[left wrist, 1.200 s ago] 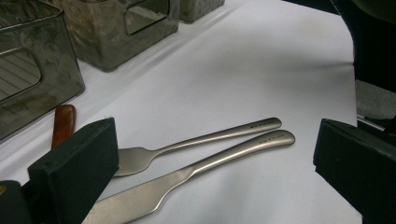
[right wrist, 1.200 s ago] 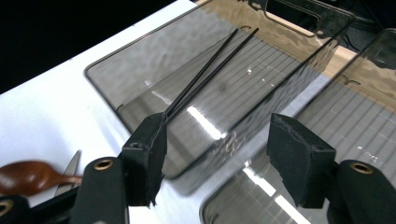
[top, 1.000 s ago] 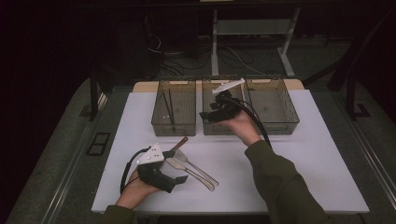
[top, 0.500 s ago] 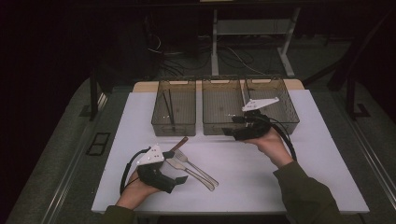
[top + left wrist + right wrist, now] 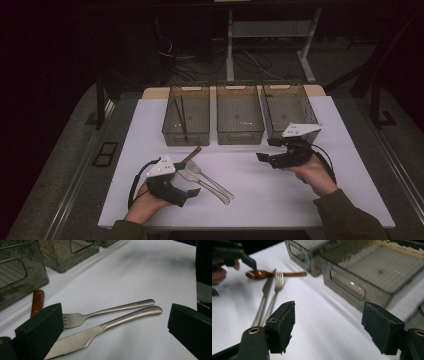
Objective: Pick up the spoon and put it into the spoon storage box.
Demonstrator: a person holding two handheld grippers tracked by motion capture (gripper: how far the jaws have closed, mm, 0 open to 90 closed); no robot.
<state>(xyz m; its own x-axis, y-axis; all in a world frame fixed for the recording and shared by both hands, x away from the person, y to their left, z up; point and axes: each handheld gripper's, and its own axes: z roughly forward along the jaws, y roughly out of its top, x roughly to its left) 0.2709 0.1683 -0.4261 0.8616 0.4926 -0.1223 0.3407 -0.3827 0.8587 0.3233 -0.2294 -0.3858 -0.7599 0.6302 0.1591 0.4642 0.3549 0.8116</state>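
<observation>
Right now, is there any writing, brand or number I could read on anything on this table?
Fork handle: a small stamped marking near the end, too small to read.
Knife handle: a similar stamped marking, also too small to read.
Bins, wooden spoon, grippers: no text visible.

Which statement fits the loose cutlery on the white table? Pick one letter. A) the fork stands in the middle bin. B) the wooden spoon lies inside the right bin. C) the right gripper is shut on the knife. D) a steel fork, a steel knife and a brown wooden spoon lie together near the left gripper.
D: the steel fork, steel knife and brown wooden spoon lie together on the white table, just ahead of the open left gripper.
</observation>
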